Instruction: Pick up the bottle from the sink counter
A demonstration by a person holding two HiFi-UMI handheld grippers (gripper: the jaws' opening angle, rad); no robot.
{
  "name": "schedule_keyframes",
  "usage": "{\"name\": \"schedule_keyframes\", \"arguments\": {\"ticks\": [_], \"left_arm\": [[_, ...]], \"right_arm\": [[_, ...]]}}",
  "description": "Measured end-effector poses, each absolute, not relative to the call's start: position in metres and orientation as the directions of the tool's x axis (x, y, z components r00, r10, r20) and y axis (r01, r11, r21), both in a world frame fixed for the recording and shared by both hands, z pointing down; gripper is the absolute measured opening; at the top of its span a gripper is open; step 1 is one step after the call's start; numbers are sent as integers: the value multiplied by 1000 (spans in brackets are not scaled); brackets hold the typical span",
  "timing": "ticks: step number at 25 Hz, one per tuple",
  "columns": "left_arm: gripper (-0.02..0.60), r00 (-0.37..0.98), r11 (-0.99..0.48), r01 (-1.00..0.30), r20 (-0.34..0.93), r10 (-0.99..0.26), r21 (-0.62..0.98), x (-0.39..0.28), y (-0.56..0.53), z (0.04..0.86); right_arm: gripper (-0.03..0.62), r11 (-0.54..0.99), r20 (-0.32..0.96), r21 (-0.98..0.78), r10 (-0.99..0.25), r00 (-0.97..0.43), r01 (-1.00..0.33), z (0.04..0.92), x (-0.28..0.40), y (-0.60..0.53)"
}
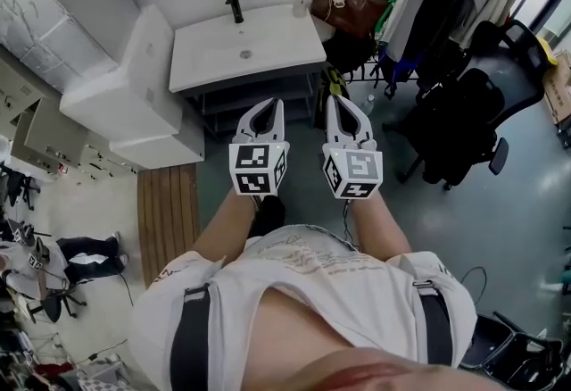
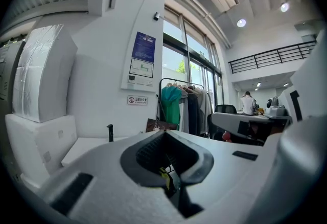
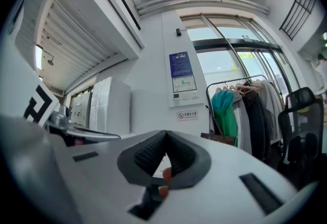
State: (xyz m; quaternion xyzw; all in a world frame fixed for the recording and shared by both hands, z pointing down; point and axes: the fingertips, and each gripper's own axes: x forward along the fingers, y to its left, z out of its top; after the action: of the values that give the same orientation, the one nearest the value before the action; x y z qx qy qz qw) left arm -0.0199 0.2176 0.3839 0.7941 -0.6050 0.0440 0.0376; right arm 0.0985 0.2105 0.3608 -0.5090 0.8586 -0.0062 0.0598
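Left gripper [image 1: 268, 103] and right gripper [image 1: 337, 101] are hovering near the front edge of the sink counter [image 1: 205, 59], both clenched empty (jaws fully together).

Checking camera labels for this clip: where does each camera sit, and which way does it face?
Head view: on the head, steeply down at the sink counter; shows torso, forearms, left gripper, right gripper.
Left gripper view: on that gripper, along its shut jaws toward the faucet.
Right gripper view: on that gripper, along its shut jaws toward a wall poster.
Shared: both gripper views show the green garment.
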Motion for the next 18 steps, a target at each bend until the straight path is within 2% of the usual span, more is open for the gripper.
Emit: {"name": "schedule_keyframes", "arguments": {"ticks": [18], "left_arm": [[21, 329, -331, -944, 101, -939, -4, -33, 81, 382]], "right_arm": [[21, 446, -104, -18, -891, -442, -895, 357, 74, 88]]}}
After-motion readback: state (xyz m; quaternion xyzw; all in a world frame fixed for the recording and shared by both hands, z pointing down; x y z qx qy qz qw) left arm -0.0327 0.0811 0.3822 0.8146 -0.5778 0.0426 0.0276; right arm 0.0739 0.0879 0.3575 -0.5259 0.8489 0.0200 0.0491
